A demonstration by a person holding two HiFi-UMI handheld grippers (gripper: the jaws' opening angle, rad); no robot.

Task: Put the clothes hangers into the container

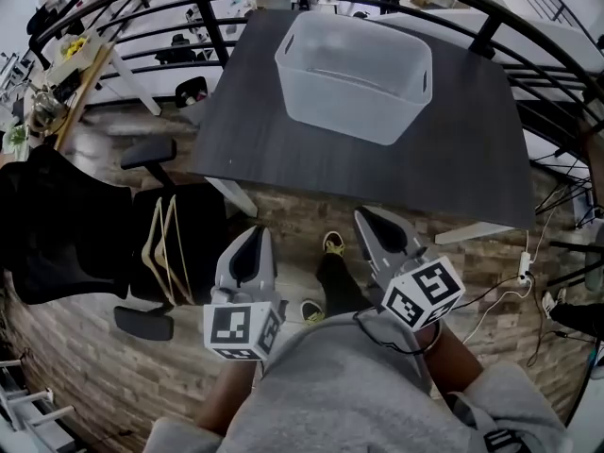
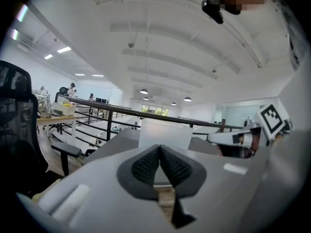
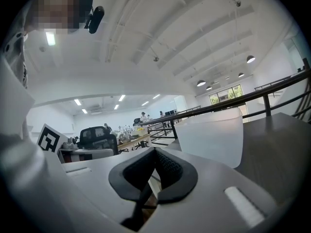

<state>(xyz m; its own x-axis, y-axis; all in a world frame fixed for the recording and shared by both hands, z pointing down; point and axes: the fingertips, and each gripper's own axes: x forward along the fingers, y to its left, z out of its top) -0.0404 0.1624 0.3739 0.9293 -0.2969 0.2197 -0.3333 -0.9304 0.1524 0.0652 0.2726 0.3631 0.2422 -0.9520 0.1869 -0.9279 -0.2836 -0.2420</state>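
Note:
Several light wooden clothes hangers lie on the seat of a black office chair at the left. A translucent white container stands empty on the dark table; it also shows ahead as the container and the container in the gripper views. My left gripper is held low before the table, right of the hangers and apart from them, jaws shut on nothing. My right gripper hovers beside it, also shut and empty.
A black railing curves behind the table. White desks stand at the far left. Cables and a power strip lie on the brick-patterned floor at the right. The person's shoes are below the table's front edge.

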